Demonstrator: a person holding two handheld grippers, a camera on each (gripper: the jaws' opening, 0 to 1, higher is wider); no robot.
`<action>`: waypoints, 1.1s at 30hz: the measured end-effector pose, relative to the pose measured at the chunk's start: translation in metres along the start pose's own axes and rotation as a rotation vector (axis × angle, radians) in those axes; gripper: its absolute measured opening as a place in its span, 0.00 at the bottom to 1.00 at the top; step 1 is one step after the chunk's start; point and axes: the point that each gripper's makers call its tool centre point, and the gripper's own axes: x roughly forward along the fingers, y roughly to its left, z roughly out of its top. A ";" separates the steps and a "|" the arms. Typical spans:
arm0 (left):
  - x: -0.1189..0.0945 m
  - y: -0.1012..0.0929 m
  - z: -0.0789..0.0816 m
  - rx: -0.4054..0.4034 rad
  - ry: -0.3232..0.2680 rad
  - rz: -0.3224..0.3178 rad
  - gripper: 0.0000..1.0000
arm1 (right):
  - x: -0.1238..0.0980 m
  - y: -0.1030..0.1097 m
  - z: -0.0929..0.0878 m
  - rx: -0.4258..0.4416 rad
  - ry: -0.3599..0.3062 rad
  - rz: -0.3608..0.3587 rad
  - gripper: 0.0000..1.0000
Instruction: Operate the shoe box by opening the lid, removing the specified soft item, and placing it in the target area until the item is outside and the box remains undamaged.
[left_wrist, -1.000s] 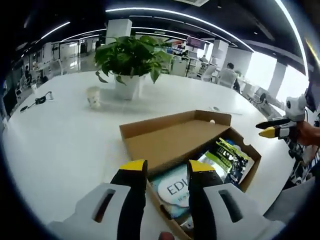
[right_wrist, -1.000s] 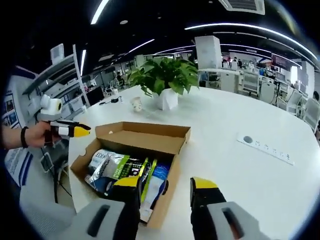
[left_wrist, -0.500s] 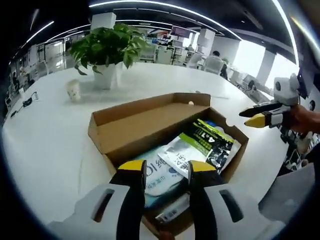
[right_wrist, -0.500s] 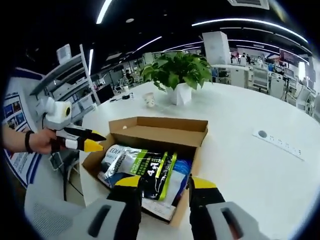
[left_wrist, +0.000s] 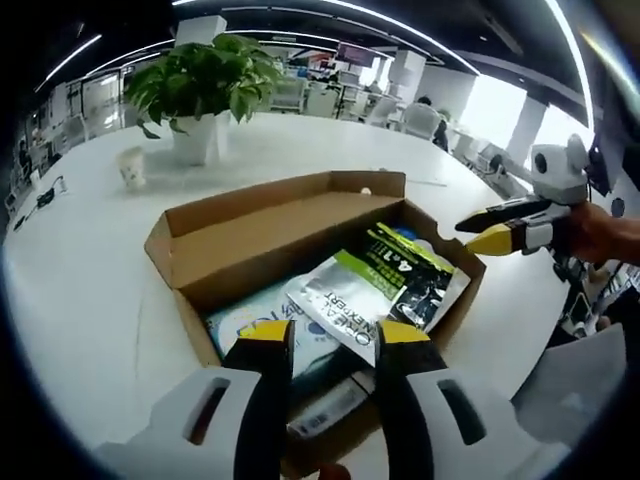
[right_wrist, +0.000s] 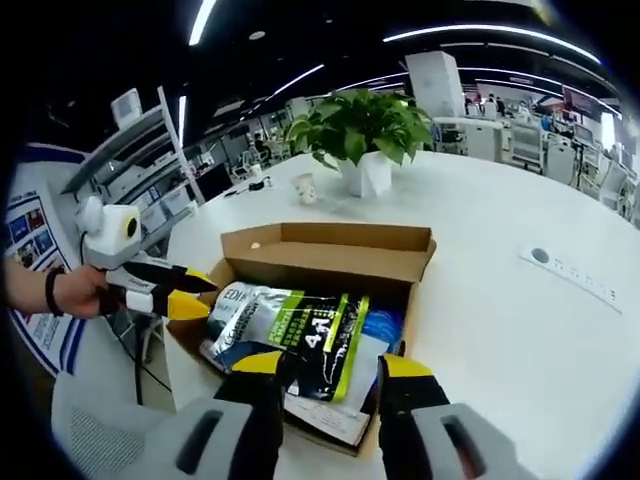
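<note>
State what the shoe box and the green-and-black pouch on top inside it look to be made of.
Shoe box: plain brown cardboard, matte, with folded flaps and raw cut edges. Green-and-black pouch: probably thin printed plastic film, glossy; it wrinkles and catches light. Its contents are hidden.

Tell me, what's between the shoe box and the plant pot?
Just bare white table between the shoe box and the plant pot; the left gripper view shows it.
</note>
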 end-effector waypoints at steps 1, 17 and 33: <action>0.001 -0.002 -0.004 0.007 0.017 -0.003 0.31 | 0.002 0.001 -0.002 0.000 0.009 0.003 0.33; 0.014 -0.019 -0.025 -0.012 0.100 -0.037 0.27 | 0.028 0.011 -0.017 -0.038 0.149 0.007 0.32; 0.028 -0.024 -0.036 -0.114 0.173 -0.046 0.23 | 0.045 0.008 -0.032 -0.080 0.293 -0.046 0.31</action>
